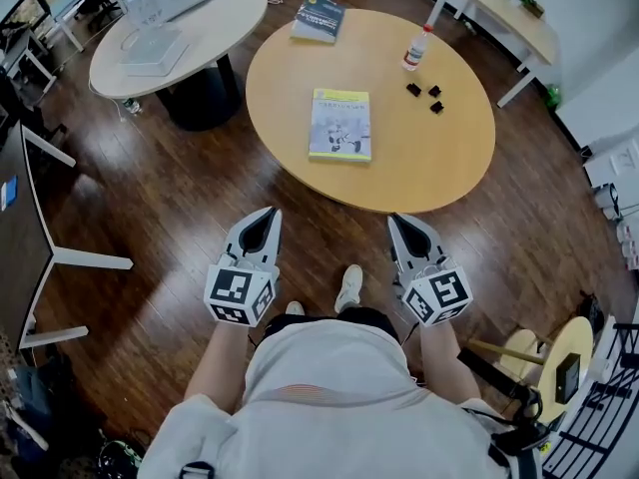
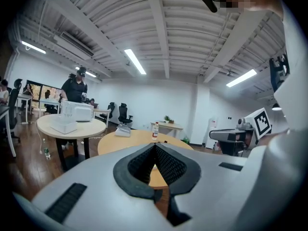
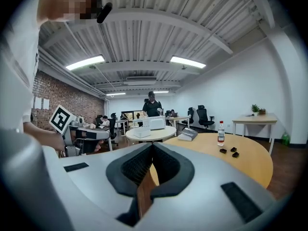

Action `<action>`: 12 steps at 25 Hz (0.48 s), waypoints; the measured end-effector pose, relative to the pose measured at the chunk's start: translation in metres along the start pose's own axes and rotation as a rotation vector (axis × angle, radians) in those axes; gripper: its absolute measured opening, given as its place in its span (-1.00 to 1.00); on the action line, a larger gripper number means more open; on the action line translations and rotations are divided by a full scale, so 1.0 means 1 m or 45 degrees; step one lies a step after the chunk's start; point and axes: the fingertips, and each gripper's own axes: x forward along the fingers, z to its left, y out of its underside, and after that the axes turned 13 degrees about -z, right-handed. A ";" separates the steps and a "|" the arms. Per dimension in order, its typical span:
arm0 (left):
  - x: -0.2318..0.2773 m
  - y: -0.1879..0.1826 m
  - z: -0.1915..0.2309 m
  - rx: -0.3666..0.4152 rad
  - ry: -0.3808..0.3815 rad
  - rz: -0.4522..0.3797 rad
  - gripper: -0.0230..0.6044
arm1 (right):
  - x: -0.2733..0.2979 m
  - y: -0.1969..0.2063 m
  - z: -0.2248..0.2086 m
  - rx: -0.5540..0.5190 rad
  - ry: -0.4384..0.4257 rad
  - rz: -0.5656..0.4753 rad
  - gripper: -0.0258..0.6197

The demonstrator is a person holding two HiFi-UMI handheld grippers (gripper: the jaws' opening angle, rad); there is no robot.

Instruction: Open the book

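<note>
The person's pale shirt [image 1: 319,367] is nearest in the head view, and just ahead of it both hands hold their tools over the wooden floor [image 1: 170,208], short of the round counter [image 1: 429,163]. The left gripper [image 1: 271,212] has its dark ribbed pads pressed together at the tips, with nothing between them; its own view shows only the counter edge through the gap behind the tips. The right gripper [image 1: 392,219] looks the same, tips meeting and nothing pinched, though the wide-angle bend makes the very tips a little hard to read. Neither gripper touches anything. The book [image 1: 339,125], closed with a pale yellow-topped cover, lies flat on the counter ahead of both grippers, well apart from them and roughly between their lines. Beyond it, farther from the grippers, lie a second book [image 1: 319,17], a bottle [image 1: 416,48] and a few small black pieces [image 1: 424,94].
</note>
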 end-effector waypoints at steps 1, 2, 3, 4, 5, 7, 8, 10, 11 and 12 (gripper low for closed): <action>0.009 -0.002 -0.002 0.006 -0.007 -0.001 -0.90 | 0.003 -0.001 -0.010 0.002 -0.007 -0.002 -0.91; 0.018 -0.003 -0.005 0.010 -0.014 -0.001 -0.90 | 0.005 -0.002 -0.020 0.005 -0.014 -0.002 -0.91; 0.027 -0.003 -0.008 0.013 -0.021 0.000 -0.90 | 0.008 -0.002 -0.031 0.010 -0.020 -0.004 -0.91; 0.036 -0.004 -0.010 0.017 -0.028 0.004 -0.90 | 0.011 -0.001 -0.041 0.017 -0.027 -0.009 -0.91; 0.044 -0.004 -0.012 0.021 -0.035 0.010 -0.90 | 0.014 -0.001 -0.051 0.025 -0.035 -0.015 -0.91; 0.063 -0.003 -0.017 0.028 -0.050 0.023 -0.90 | 0.020 -0.002 -0.072 0.036 -0.047 -0.022 -0.91; 0.072 -0.003 -0.020 0.032 -0.058 0.027 -0.90 | 0.022 -0.002 -0.082 0.040 -0.052 -0.022 -0.91; 0.092 -0.004 -0.027 0.039 -0.075 0.030 -0.90 | 0.025 -0.002 -0.104 0.048 -0.062 -0.023 -0.91; 0.101 -0.005 -0.030 0.043 -0.085 0.031 -0.90 | 0.026 -0.002 -0.115 0.050 -0.069 -0.022 -0.91; 0.109 -0.005 -0.034 0.048 -0.096 0.032 -0.90 | 0.027 -0.001 -0.124 0.052 -0.077 -0.018 -0.91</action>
